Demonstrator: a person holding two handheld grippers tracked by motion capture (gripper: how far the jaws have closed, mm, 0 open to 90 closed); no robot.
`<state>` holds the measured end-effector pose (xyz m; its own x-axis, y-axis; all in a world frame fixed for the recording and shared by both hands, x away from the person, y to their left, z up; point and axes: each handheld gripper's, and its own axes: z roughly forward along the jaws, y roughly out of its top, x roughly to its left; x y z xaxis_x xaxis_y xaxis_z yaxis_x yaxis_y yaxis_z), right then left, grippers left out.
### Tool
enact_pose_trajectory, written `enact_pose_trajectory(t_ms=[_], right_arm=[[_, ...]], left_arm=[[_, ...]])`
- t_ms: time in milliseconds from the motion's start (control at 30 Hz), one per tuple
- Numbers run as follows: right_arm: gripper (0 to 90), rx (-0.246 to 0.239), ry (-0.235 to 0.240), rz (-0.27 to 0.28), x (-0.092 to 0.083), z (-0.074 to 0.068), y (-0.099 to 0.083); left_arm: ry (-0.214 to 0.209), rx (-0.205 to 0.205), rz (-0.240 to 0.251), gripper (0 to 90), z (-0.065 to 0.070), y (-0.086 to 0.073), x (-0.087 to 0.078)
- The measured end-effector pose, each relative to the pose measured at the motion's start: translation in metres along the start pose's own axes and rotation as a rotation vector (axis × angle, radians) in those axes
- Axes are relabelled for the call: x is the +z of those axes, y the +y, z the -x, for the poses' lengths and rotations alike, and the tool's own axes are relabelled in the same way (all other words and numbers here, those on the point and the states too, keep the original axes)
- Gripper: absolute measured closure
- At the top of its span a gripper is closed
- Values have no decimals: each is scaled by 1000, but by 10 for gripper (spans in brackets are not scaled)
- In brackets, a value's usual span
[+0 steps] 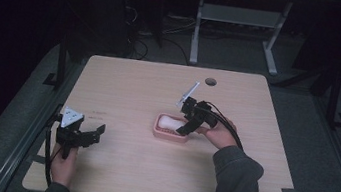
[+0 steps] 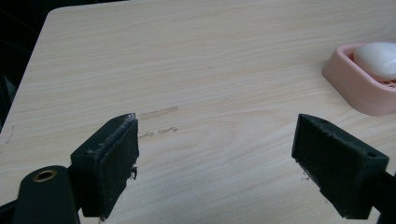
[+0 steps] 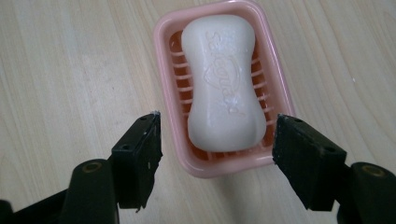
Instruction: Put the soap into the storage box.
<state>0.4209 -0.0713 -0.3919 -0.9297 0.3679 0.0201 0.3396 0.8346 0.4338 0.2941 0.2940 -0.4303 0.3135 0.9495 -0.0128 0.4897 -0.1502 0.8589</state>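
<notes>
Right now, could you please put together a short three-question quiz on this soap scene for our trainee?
1. True or false: the white soap bar lies in the pink soap dish.
2. Which gripper hovers at the dish: A) left gripper, B) right gripper?
3. Fill in: between the left gripper's jaws lies only the bare ____.

Key:
1. True; the bar rests on the dish's ribs.
2. B; its jaws stand open on either side of the dish's near end, gripping nothing.
3. Table.

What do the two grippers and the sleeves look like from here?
Both grippers, left and right, are black with blocky padded fingers. Each carries a grey three-cornered plate and trails a black cable. The sleeves are dark grey-green.
</notes>
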Motion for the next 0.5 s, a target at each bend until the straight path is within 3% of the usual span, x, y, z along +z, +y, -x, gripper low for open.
enact_pose_trajectory(t_ms=[500], right_arm=[[324, 24, -6, 2, -8, 0, -15]], left_arm=[[0, 5, 0, 143, 1, 0, 0]])
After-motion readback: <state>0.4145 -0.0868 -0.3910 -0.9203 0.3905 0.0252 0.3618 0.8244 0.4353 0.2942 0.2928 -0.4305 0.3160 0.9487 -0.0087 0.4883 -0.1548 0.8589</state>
